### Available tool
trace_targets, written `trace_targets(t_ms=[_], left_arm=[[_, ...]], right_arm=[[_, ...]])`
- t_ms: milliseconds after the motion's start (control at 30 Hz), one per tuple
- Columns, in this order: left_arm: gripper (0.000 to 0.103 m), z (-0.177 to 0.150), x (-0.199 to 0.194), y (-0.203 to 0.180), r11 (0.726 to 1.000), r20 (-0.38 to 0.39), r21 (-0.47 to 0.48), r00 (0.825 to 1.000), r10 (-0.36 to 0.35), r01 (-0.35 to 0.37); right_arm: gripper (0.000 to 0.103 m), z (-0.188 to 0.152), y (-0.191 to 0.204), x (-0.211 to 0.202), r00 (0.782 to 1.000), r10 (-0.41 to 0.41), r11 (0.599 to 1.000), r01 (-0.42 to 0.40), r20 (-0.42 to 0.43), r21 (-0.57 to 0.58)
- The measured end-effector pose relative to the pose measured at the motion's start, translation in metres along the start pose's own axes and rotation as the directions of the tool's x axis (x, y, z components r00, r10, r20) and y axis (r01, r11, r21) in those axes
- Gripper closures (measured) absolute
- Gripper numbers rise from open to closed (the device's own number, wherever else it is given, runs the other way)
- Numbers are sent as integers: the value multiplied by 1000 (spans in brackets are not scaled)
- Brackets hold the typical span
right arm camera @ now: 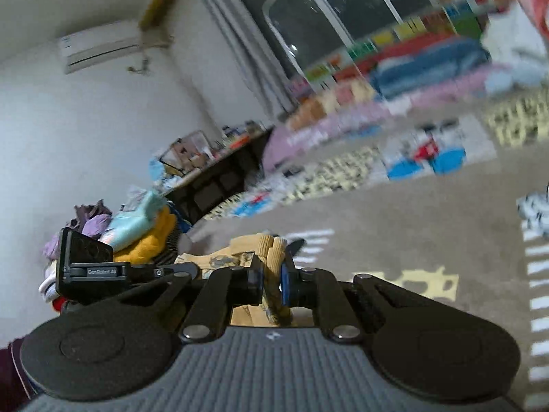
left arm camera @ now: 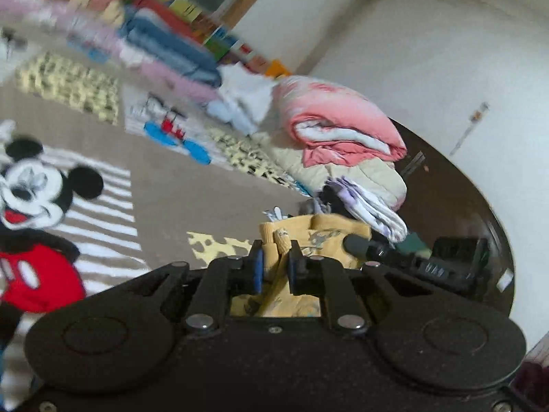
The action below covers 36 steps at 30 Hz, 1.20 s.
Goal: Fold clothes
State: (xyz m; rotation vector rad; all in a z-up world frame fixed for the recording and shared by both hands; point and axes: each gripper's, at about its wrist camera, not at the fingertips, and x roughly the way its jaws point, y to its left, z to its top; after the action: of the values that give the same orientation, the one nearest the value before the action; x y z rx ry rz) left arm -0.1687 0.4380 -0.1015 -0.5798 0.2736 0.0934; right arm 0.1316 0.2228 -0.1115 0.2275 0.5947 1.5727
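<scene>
Hand-held grippers point(left arm camera: 274, 250) point(right arm camera: 271, 269) — clamped on yellow garment point(left arm camera: 329, 237)

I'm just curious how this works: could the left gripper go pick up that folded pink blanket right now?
Probably not yet. The left gripper is shut on the yellow garment, so it has no free grip. The pink blanket lies further off on the bed, with nothing blocking the way; the gripper would need to let go first.

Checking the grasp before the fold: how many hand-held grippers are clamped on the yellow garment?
2: the left hand-held gripper and the right hand-held gripper each pinch a ribbed edge of the yellow garment.
</scene>
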Motion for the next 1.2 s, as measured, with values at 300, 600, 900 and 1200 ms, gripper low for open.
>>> trace_targets(t_ms=[300, 600, 900, 1200], left_arm=[[92, -92, -57, -94, 892, 51, 423, 987, 151, -159], [90, -192, -39, -120, 585, 62, 765, 935, 348, -268], [58, -217, -68, -121, 559, -101, 818, 923, 371, -135], [59, -171, -67, -115, 784, 43, 554, 950, 310, -281]], right_arm=[[91, -53, 98, -77, 998, -56, 941, 62, 26, -332], [91, -141, 151, -99, 974, -224, 748, 145, -42, -648], [64, -201, 169, -109, 922, -377, 608, 169, -95, -776], [54, -183, 164, -152, 968, -248, 815, 197, -22, -545]])
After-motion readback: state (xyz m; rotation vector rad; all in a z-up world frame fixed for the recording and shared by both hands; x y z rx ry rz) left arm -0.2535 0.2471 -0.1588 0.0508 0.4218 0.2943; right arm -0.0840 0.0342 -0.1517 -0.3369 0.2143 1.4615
